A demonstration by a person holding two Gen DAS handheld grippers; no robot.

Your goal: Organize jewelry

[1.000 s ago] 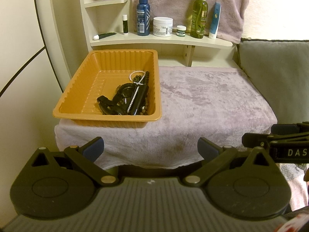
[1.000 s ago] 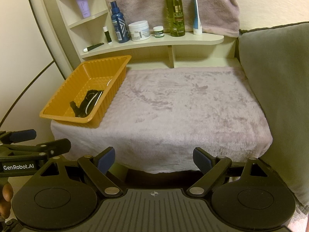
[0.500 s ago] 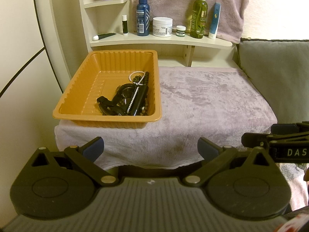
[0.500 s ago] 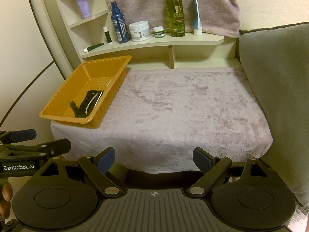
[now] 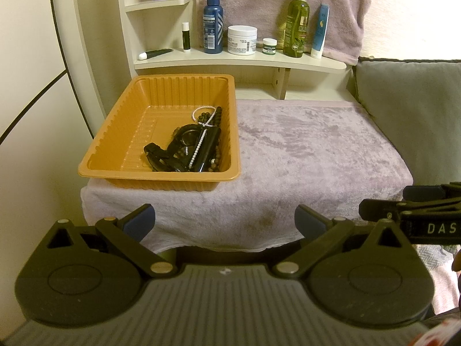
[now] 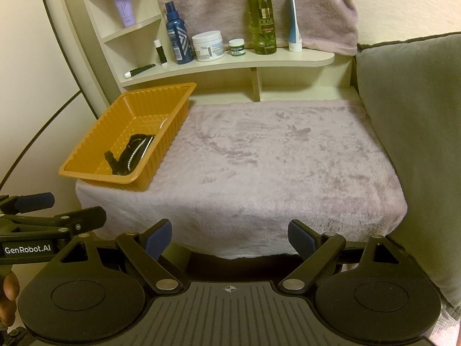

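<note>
An orange ribbed plastic tray (image 5: 115, 132) (image 6: 95, 144) sits on the left of a table covered with a mauve plush cloth (image 5: 311, 150) (image 6: 273, 161). In the tray's right half lies a heap of jewelry: a white pearl strand (image 5: 201, 141) (image 6: 135, 152), brown bead strings (image 5: 217, 115) and black items (image 5: 178, 152). My left gripper (image 5: 224, 220) is open and empty, below the table's front edge. My right gripper (image 6: 229, 236) is open and empty, also before the front edge, to the right of the left one.
A cream shelf (image 5: 239, 60) behind the table holds a blue spray bottle (image 5: 213, 23), a white jar (image 5: 242, 40), a green bottle (image 5: 296, 23), a tube (image 5: 319, 31) and other small items. A grey cushion (image 6: 412, 129) borders the table's right side.
</note>
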